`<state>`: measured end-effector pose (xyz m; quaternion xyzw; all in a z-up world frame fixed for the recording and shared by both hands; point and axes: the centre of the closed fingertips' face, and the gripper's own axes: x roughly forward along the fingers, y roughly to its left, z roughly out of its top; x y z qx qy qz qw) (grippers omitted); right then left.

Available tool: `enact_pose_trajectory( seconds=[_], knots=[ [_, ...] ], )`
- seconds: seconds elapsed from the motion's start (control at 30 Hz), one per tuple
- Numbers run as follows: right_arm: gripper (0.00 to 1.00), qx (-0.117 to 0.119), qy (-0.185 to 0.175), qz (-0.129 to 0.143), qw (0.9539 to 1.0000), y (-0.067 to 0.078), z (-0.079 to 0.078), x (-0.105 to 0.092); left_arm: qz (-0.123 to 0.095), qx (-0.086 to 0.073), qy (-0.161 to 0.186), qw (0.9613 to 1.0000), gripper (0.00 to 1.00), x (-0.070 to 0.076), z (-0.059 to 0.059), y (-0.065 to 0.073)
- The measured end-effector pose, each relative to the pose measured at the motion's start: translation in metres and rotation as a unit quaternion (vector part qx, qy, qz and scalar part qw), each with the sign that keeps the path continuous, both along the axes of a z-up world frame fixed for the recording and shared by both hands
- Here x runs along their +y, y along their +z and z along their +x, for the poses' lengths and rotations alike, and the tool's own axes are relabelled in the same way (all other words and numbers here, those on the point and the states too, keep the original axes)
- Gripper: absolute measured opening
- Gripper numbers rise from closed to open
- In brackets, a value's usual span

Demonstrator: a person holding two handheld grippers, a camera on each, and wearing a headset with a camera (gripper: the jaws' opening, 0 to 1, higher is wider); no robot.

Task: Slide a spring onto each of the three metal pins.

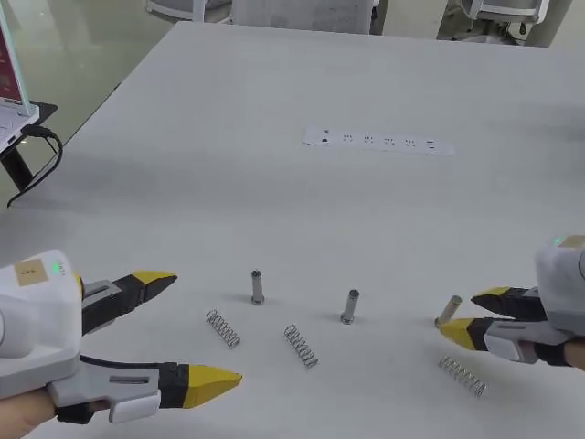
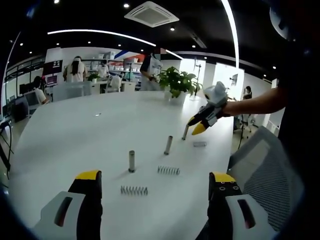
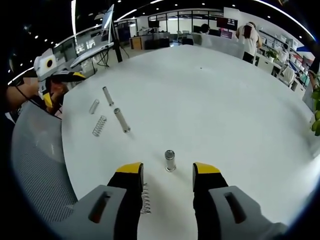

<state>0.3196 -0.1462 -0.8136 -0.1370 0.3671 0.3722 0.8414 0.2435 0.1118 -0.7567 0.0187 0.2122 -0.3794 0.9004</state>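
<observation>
Three metal pins are standing upright on the white table, with three springs lying flat near them.
One pin is standing between the spread jaws of the right gripper, touching neither, and one spring is lying just beside a jaw. The other pins are standing ahead of the left gripper, whose jaws are gaping wide on nothing, two springs lying just beyond its tips. A power strip is lying well beyond both grippers.

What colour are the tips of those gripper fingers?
Yellow, on black fingers; clearest in the head view.
</observation>
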Motion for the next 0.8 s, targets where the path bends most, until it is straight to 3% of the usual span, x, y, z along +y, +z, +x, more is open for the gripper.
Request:
enact_pose_trajectory(
  seconds=[0.13, 0.27, 0.57, 0.8],
  knots=[
    [0.44, -0.006, -0.003, 0.004, 1.0, 0.002, -0.002, -0.002, 0.0, 0.001, -0.002, 1.0, 0.86, 0.0, 0.0, -0.001],
    [0.56, -0.018, -0.004, 0.008, 0.9998, 0.005, -0.005, -0.003, 0.002, 0.003, -0.004, 1.0, 0.87, 0.002, -0.001, -0.003],
    [0.61, -0.02, -0.005, 0.016, 0.9997, 0.009, -0.012, -0.005, 0.0, -0.001, -0.007, 1.0, 0.88, 0.002, 0.001, 0.0],
    [0.69, -0.025, 0.023, 0.005, 0.9994, 0.005, -0.022, -0.003, -0.002, -0.002, -0.005, 1.0, 0.88, 0.002, 0.001, 0.001]
  ],
)
